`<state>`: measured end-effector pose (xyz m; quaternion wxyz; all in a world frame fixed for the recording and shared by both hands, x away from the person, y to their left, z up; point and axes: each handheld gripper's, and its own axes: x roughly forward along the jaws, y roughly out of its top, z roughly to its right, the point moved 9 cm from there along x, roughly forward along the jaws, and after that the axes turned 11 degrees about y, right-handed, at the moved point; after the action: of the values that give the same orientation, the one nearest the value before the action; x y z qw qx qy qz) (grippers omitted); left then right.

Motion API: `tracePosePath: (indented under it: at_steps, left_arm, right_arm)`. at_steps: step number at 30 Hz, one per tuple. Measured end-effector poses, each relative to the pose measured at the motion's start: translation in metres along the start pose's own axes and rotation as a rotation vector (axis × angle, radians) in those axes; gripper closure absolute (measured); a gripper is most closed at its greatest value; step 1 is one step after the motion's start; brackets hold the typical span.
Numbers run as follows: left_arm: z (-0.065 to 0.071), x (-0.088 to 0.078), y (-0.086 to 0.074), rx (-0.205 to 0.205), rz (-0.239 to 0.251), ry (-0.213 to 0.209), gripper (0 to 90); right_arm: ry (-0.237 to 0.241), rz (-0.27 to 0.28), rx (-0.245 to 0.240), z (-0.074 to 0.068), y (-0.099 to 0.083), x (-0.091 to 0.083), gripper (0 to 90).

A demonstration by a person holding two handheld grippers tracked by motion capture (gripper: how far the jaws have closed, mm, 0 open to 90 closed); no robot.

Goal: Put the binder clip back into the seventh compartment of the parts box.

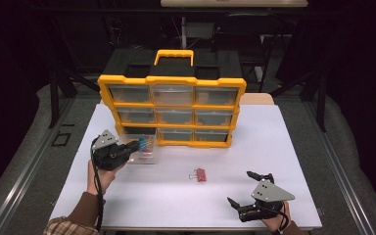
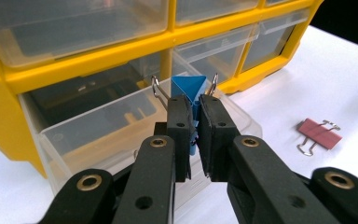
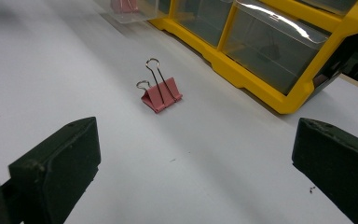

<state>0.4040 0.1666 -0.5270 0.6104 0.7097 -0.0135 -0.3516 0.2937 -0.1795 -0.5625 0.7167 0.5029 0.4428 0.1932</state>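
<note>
Left hand-held gripper (image 2: 193, 123) clamps 1 blue binder clip (image 2: 189, 91) between its 2 black jaws, poised over a clear plastic drawer (image 2: 98, 135) pulled out from the bottom-left slot of the yellow organiser (image 1: 172, 110). Seen from above, that clip (image 1: 141, 143) hangs over the drawer (image 1: 144, 152), which already holds something red. Right hand-held gripper (image 1: 243, 189) sits released near the worktop's (image 1: 284, 147) front edge, jaws spread wide and holding nothing.

Between the 2 tools lies 1 pink binder clip (image 1: 200, 175), flat on bare white surface, its 2 wire handles folded out; the right gripper view shows it (image 3: 161, 97) well ahead of the parted jaws with open room all around.

The organiser, with a black back and 1 yellow carry handle (image 1: 174, 55), stands tilted at the far edge, a grid of 9 drawer slots in 3 rows of 3, each front translucent plastic in a glossy yellow frame. Smooth white worktop stretches clear across the right half.
</note>
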Motion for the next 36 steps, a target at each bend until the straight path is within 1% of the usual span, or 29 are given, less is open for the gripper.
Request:
tracePosePath:
  at_steps: [3, 10, 11, 16, 18, 20, 22, 23, 26, 29, 31, 34, 36]
  left_arm:
    - [-0.001, 0.001, -0.002, -0.003, -0.012, 0.01, 83.3]
    - [0.0, 0.003, -0.004, 0.0, -0.024, 0.011, 82.0]
    - [0.0, 0.003, -0.003, 0.0, -0.019, 0.008, 78.7]
    - [0.006, 0.002, -0.001, 0.012, -0.01, -0.006, 50.9]
    - [0.01, 0.001, 0.001, 0.02, -0.004, -0.018, 43.4]
    - [0.015, -0.001, 0.002, 0.028, 0.006, -0.039, 36.5]
    - [0.019, -0.001, 0.004, 0.041, 0.011, -0.05, 28.1]
    - [0.022, -0.002, 0.004, 0.045, 0.015, -0.063, 25.3]
    - [0.031, -0.002, 0.006, 0.064, 0.023, -0.082, 18.2]
    - [0.039, -0.003, 0.007, 0.082, 0.034, -0.1, 14.3]
    - [0.046, -0.003, 0.008, 0.094, 0.036, -0.118, 8.0]
    - [0.055, -0.002, 0.008, 0.111, 0.042, -0.141, 3.4]
    - [0.059, -0.001, 0.008, 0.125, 0.04, -0.148, 1.6]
  right_arm:
    - [0.0, 0.0, 0.0, 0.0, 0.0, 0.0, 0.6]
    - [0.0, 0.0, -0.001, 0.0, 0.0, 0.0, 0.5]
    - [0.0, -0.001, 0.0, 0.0, 0.0, 0.0, 0.6]
    - [0.001, -0.001, -0.002, 0.0, 0.0, 0.0, 0.6]
    - [0.002, 0.0, -0.001, 0.0, 0.0, 0.0, 0.6]
    - [0.002, 0.0, -0.002, 0.0, 0.0, 0.0, 0.6]
    - [0.003, 0.0, -0.003, 0.0, 0.0, 0.0, 0.6]
    - [0.003, 0.0, -0.003, 0.0, 0.0, 0.0, 0.6]
    - [0.004, 0.0, -0.002, -0.001, 0.0, 0.0, 0.6]
    - [0.005, 0.0, -0.003, -0.001, 0.0, 0.0, 0.5]
    - [0.005, -0.001, -0.002, -0.001, 0.0, 0.0, 0.6]
    - [0.006, -0.001, -0.001, -0.001, 0.0, 0.0, 0.6]
    - [0.007, -0.001, -0.001, -0.001, 0.0, 0.0, 0.5]
